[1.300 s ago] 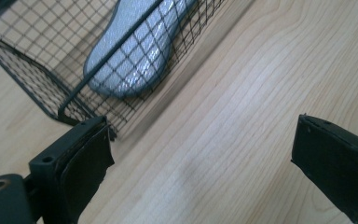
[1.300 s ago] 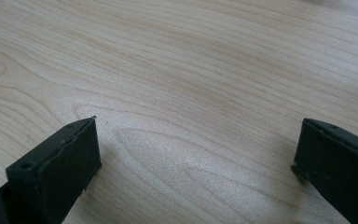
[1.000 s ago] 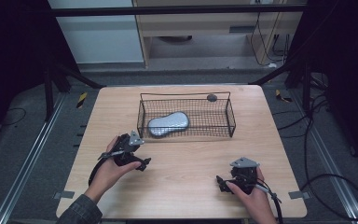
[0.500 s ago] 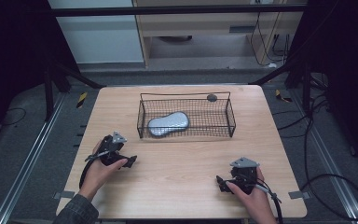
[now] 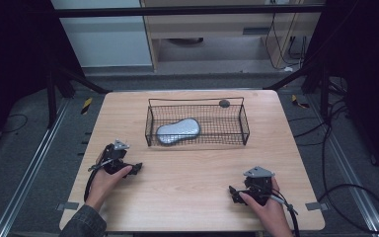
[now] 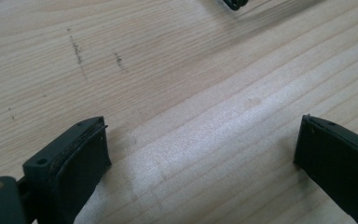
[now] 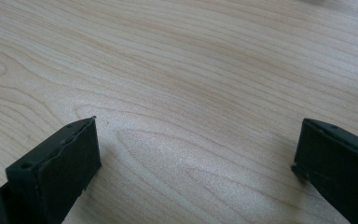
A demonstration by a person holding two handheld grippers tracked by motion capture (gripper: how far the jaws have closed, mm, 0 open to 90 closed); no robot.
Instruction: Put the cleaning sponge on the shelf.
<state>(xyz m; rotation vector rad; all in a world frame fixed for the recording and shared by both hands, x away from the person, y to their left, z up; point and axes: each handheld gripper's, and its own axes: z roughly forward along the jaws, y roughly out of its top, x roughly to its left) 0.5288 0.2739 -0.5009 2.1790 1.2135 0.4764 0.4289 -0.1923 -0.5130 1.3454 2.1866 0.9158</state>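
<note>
While the grey pad (image 5: 177,132) lies in the wire basket (image 5: 244,129), apparently placed, both hand-held grippers, left (image 5: 137,168) and right (image 5: 233,192), rest wide open and empty on the desk (image 5: 187,182).

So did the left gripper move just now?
Yes. The left gripper has pulled back from the basket toward the table's near-left part, and its jaws stand open.

Wood table (image 5: 192,173) w/ wire basket (image 5: 197,123), maybe puck (image 5: 224,103).

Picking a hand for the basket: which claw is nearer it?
The left claw, at the table's left near the wire basket; the right claw sits near the front edge.
</note>
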